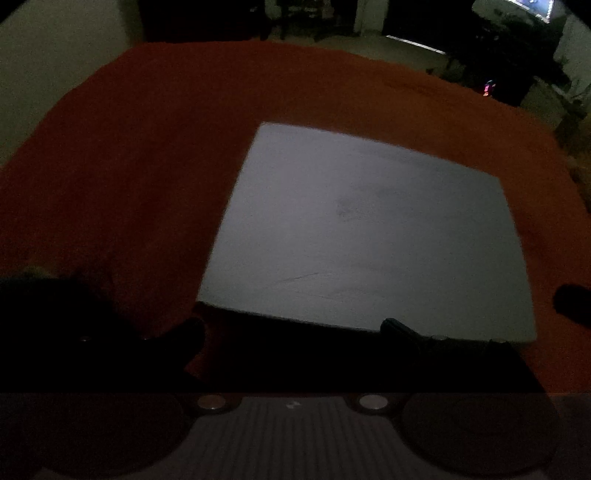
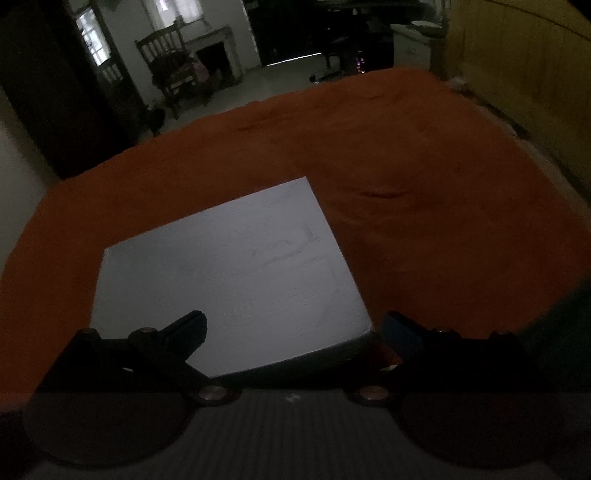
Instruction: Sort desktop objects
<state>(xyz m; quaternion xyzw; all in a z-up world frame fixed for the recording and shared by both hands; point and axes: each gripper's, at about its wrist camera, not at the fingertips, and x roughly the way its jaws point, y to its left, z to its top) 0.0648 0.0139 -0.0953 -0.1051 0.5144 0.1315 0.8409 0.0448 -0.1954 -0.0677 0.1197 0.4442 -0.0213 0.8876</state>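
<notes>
Two tools – left tool | right tool – jaws wide apart, empty | above white sheet.

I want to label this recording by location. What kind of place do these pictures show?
Probably a dim room in a home. An orange cloth covers the work surface, with a white board lying on it. Behind stand a wooden chair and what looks like a fireplace, near a window.
</notes>
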